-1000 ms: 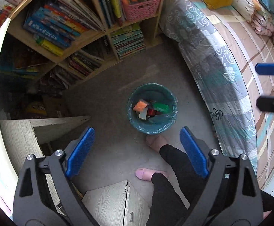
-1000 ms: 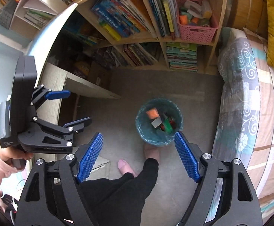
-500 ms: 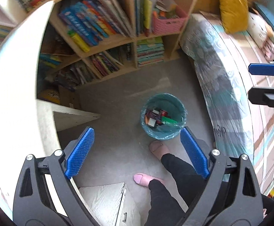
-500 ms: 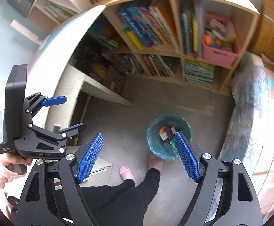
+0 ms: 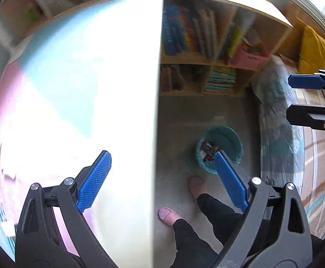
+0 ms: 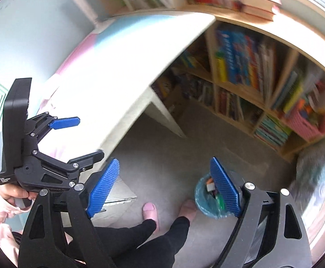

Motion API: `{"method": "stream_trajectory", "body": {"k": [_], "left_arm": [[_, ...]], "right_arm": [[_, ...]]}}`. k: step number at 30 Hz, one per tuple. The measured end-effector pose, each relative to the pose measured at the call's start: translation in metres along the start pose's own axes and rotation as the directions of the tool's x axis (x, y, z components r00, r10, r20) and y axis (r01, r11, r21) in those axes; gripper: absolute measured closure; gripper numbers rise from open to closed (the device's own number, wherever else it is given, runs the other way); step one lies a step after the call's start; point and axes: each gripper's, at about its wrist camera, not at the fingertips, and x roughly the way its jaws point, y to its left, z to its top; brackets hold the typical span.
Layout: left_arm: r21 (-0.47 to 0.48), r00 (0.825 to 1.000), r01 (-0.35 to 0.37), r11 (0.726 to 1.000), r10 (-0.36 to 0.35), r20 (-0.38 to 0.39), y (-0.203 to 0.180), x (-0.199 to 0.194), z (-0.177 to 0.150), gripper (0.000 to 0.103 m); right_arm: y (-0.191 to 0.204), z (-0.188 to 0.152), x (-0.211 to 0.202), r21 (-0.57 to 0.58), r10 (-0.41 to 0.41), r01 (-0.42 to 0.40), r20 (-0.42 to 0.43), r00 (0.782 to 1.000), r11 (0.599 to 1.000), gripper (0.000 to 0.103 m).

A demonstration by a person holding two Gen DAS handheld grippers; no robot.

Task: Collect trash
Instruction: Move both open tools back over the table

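Observation:
A teal-lined trash bin (image 5: 227, 140) with several colourful pieces of trash inside stands on the grey floor; it also shows in the right wrist view (image 6: 203, 194). My left gripper (image 5: 162, 178) is open and empty, high above the desk edge and floor. My right gripper (image 6: 164, 187) is open and empty, above the floor left of the bin. The right gripper's fingers (image 5: 305, 81) show at the right edge of the left wrist view. The left gripper (image 6: 77, 138) shows at the left of the right wrist view.
A white desk top (image 5: 108, 89) with pink and blue areas fills the left. A wooden bookshelf (image 6: 251, 71) with books and a pink basket (image 6: 305, 122) stands behind. A bed (image 5: 319, 156) lies right. The person's feet in pink slippers (image 6: 150, 210) stand by the bin.
Both grippers have risen and swung left, so the desk top now fills much of the views and the bin has shifted lower right. Both stay open and empty.

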Motion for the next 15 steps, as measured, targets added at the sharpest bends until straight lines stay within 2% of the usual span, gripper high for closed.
{"method": "stream_trajectory", "body": {"k": [5, 8, 11, 15], "left_arm": [[-0.114, 0.999, -0.046, 0.992, 0.048, 0.013, 0.046, -0.014, -0.02, 0.012], [-0.199, 0.996, -0.087, 0.976, 0.091, 0.014, 0.078, -0.022, -0.037, 0.009], [-0.297, 0.991, -0.129, 0.946, 0.136, 0.002, 0.113, -0.028, -0.057, 0.008], [-0.431, 0.982, -0.183, 0.884, 0.186, -0.036, 0.157, -0.036, -0.085, 0.007]], "right_arm": [[0.042, 0.023, 0.019, -0.103, 0.043, -0.045, -0.021, 0.999, 0.994, 0.017], [0.073, 0.039, 0.033, -0.176, 0.07, -0.076, -0.039, 0.997, 0.981, 0.017], [0.106, 0.055, 0.048, -0.252, 0.103, -0.115, -0.061, 0.993, 0.961, 0.017], [0.153, 0.073, 0.07, -0.349, 0.136, -0.161, -0.096, 0.986, 0.923, 0.017]]}}
